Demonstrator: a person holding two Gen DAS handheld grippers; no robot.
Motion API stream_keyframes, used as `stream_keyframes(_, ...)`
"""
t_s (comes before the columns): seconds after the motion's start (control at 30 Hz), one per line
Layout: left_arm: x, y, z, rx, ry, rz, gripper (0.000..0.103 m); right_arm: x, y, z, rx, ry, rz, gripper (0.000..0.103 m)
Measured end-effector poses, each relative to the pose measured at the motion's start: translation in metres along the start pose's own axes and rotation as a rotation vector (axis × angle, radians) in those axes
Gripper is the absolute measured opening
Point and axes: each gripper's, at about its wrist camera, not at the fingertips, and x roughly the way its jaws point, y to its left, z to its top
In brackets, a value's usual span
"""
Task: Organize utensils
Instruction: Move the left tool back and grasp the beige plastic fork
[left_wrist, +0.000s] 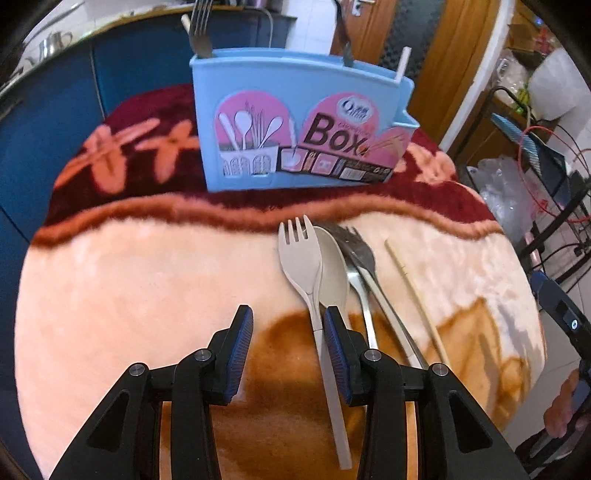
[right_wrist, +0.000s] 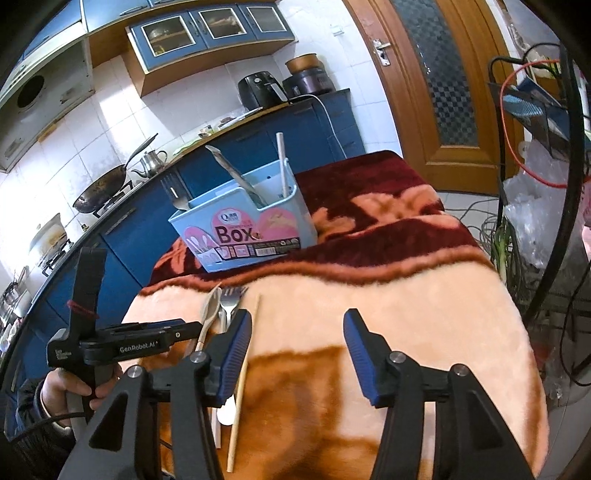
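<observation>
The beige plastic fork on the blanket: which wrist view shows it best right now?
Left wrist view. The beige plastic fork shows whole there, tines to handle end, beside the beige spoon. The right wrist view hardly shows it, hidden behind the spoon and gripper fingers.

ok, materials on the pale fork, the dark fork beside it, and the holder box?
Pale fork: looks like matte beige plastic, opaque, no glints. Dark fork: probably steel, grey with reflective streaks. Holder box: likely light-blue moulded plastic, smooth satin walls, printed pink label.
</observation>
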Motion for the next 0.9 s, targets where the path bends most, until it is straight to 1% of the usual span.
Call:
stream_keyframes(0.23,0.007,0.004,0.008,-0.025,0.01,-0.025,0.041,0.008,-0.002,-0.001,0.008,0.026,0.002,0.055)
stream_keyframes(0.3,0.008,0.003,0.008,-0.018,0.007,-0.016,0.036,0.01,-0.001,-0.002,0.007,0.031,0.005,0.055)
stream_keyframes(0.33,0.008,0.003,0.008,-0.017,0.005,-0.009,0.031,0.01,0.0,-0.002,0.004,0.033,0.004,0.055)
stream_keyframes(0.37,0.008,0.004,0.008,-0.019,0.003,-0.001,0.022,0.011,0.001,-0.002,0.001,0.039,0.002,0.055)
stream_keyframes(0.4,0.007,0.006,0.008,-0.023,0.002,-0.001,0.017,0.012,0.003,-0.002,0.0,0.041,0.001,0.055)
stream_keyframes(0.47,0.006,0.012,0.008,-0.05,0.003,-0.036,0.009,0.013,0.005,-0.002,-0.003,0.044,0.0,0.055)
stream_keyframes(0.57,0.003,0.02,0.005,-0.082,-0.004,-0.073,0.008,0.015,0.009,-0.002,-0.01,0.054,-0.004,0.055)
stream_keyframes(0.7,-0.005,0.03,-0.001,-0.111,-0.037,-0.112,0.008,0.022,0.016,-0.003,-0.025,0.085,-0.003,0.055)
stream_keyframes(0.77,-0.014,0.036,-0.005,-0.128,-0.071,-0.132,0.008,0.027,0.021,-0.002,-0.038,0.103,-0.004,0.055)
stream_keyframes(0.9,-0.031,0.044,-0.008,-0.136,-0.147,-0.14,0.008,0.04,0.032,-0.001,-0.079,0.157,-0.011,0.055)
